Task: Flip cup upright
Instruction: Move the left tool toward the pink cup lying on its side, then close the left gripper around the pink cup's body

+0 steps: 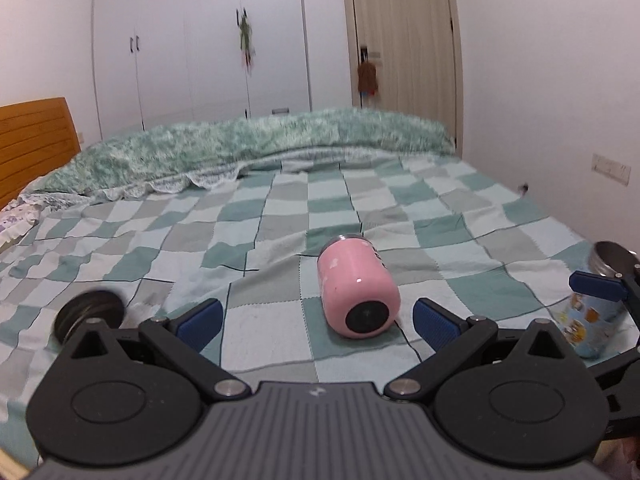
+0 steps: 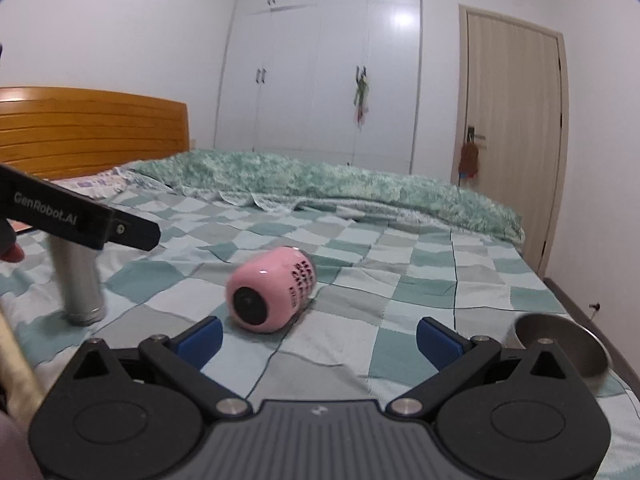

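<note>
A pink cup (image 1: pixel 357 286) lies on its side on the checked bedspread, its black base towards me and its mouth facing away. My left gripper (image 1: pixel 318 322) is open, with the cup's base just ahead between its blue pads, not touching. In the right wrist view the pink cup (image 2: pixel 271 289) lies ahead and left of centre, black lettering on its side. My right gripper (image 2: pixel 319 338) is open and empty, a little short of the cup. The right gripper's finger (image 1: pixel 598 286) shows at the far right of the left wrist view.
A metal cup (image 2: pixel 78 280) stands upside down at the left, behind the left gripper's arm (image 2: pixel 80 216). A steel bowl (image 2: pixel 560 342) sits at the right. A blue patterned cup (image 1: pixel 588 320) is at the right. A green blanket (image 1: pixel 260 144), wardrobe and door lie beyond.
</note>
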Demonstrator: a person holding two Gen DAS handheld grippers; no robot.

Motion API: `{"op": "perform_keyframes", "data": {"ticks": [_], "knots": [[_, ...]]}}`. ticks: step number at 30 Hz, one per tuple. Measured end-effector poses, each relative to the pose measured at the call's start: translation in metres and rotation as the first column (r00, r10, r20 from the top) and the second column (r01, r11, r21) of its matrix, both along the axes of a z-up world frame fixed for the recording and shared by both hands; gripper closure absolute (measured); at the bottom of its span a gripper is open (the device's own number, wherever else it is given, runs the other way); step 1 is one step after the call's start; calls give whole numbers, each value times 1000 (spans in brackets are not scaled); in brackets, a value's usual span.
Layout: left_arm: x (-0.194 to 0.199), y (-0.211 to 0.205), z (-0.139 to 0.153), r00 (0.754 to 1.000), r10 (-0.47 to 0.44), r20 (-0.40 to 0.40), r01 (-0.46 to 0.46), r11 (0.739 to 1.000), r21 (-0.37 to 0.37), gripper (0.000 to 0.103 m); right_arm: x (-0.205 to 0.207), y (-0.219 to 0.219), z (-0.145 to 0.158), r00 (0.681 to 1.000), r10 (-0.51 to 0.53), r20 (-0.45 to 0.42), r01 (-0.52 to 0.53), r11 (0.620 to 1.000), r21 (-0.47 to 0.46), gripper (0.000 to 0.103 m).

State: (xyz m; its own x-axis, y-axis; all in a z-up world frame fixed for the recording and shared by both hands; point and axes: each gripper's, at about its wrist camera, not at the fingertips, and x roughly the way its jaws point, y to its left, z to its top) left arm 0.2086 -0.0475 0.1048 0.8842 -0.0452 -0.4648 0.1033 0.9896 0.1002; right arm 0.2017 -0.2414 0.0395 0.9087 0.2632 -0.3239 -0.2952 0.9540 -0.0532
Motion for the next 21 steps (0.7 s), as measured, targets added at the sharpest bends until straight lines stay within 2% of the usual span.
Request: {"op": "perform_keyframes", "data": {"ticks": [9, 11, 15, 21], "knots": [[104, -29, -8, 982, 60, -180, -53, 998, 43, 0, 91, 1, -7, 986, -77, -147, 77, 997, -8, 0], [125, -33, -14, 974, 73, -213, -64, 997, 49, 0, 108, 5, -9, 983, -82, -162, 76, 996, -40, 0], [160, -37, -30, 954, 91, -287, -87, 996, 24, 0, 138, 8, -19, 968, -140, -209, 116, 985, -125, 0], [201, -38, -57, 916, 81, -392, -103, 994, -37, 0, 160, -1, -34, 944, -158, -290, 128, 984, -121, 0]]}}
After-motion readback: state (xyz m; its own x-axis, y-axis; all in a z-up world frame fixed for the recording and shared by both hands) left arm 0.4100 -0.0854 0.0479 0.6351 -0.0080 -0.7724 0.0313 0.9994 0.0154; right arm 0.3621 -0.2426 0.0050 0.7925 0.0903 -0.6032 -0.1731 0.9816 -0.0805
